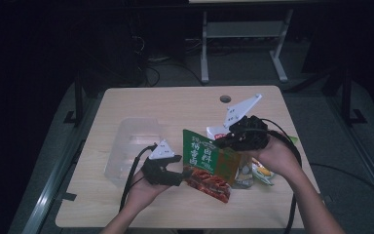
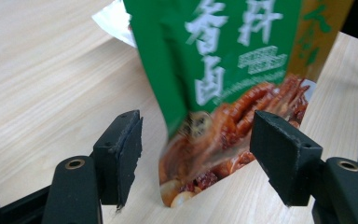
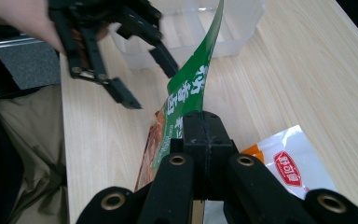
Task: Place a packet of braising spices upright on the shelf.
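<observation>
Item: green snack packet [image 1: 205, 157], lifted off table [image 1: 126, 204]. My right claw [image 3: 204, 122] pinches its edge; my left claw [image 2: 196, 154] gapes wide around its bottom corner, not touching.

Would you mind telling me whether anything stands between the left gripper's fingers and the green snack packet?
Nothing visible does: the green snack packet hangs directly between the left gripper's open fingers, over bare wooden table.
</observation>
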### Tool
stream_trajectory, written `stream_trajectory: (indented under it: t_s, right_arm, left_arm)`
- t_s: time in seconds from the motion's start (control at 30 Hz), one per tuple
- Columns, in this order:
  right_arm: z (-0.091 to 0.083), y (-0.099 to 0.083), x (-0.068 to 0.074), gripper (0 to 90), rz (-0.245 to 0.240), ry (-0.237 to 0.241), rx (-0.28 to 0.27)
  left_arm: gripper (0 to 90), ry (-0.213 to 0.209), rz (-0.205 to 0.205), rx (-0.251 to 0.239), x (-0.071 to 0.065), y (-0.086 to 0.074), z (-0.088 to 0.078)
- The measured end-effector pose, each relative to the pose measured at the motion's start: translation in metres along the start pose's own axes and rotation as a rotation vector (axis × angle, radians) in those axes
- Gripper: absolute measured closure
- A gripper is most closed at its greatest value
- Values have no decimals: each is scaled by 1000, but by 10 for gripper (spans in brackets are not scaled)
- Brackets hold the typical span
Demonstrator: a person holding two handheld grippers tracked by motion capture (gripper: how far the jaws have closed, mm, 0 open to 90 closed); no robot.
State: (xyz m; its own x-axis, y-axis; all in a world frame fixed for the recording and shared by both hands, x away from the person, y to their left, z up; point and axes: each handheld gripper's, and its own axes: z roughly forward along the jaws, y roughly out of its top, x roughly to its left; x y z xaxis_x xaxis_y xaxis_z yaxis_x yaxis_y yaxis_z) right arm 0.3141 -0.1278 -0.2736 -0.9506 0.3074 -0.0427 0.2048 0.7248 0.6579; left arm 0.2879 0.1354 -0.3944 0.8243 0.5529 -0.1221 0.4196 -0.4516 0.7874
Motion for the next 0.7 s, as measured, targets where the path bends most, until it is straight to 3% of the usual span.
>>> stream_trajectory:
  t_s: [0.03,0.17,0.2,0.23,0.43,0.57,0.7]
  right_arm:
    - [0,0,0,898,-2,4,-3]
    - [0,0,1,898,-2,9,-4]
    - [0,0,1,898,-4,15,-4]
    - [0,1,1,898,-4,15,-8]
    - [1,0,-1,897,-8,1,-7]
    - [2,0,-2,896,-1,-4,-13]
    - [3,-2,-5,886,25,10,-30]
  left_arm:
    - [336,-16,-17,10,3,4,5]
    - [386,-32,-7,35,4,10,11]
    - [430,-45,-4,37,5,11,12]
    - [539,-65,-3,34,6,12,14]
    - [758,-82,-5,31,8,11,11]
    - [808,-90,-7,14,8,8,9]
    - [836,-75,21,-6,4,4,7]
